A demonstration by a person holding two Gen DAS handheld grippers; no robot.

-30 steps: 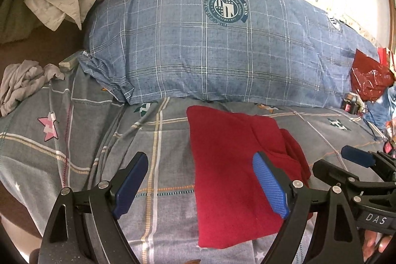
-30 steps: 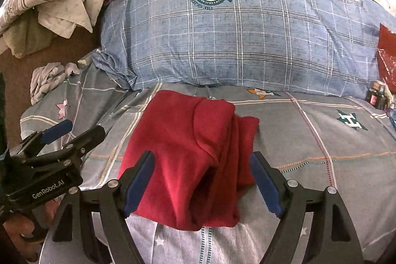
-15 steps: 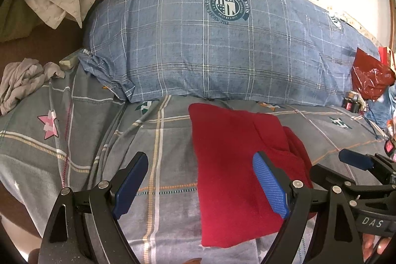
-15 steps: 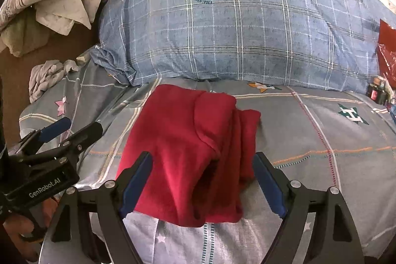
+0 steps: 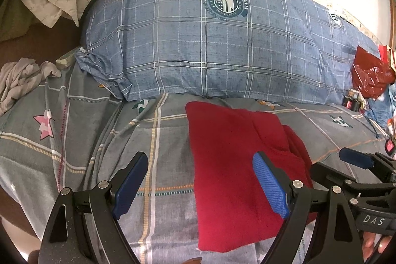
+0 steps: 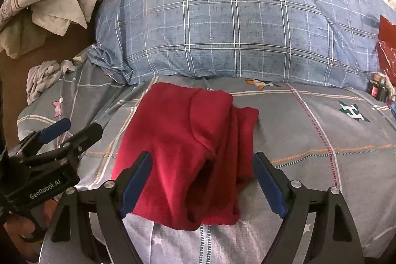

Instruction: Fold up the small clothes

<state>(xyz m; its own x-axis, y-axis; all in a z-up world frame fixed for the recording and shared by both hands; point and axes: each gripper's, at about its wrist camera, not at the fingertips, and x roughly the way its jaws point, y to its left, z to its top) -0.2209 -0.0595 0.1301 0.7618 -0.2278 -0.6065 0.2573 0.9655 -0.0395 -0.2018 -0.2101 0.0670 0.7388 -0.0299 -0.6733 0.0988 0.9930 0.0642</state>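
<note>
Little has shifted since the earlier frames: the red garment (image 6: 188,152) lies folded as before, and both tongs stay spread wide with nothing gripped.

In the right wrist view the garment sits at centre frame on the grey checked bedsheet (image 6: 321,140), just below the blue checked pillow (image 6: 235,29), with a narrower layer poking out along its right edge. The right tongs (image 6: 203,187) straddle its near end, blue pads apart on either side. In the left wrist view the left tongs (image 5: 200,189) stand at lower centre, their left pad over bare bedsheet and their right pad over the garment's cloth (image 5: 227,165). A crumpled pale cloth (image 5: 17,78) lies at the left edge.
</note>
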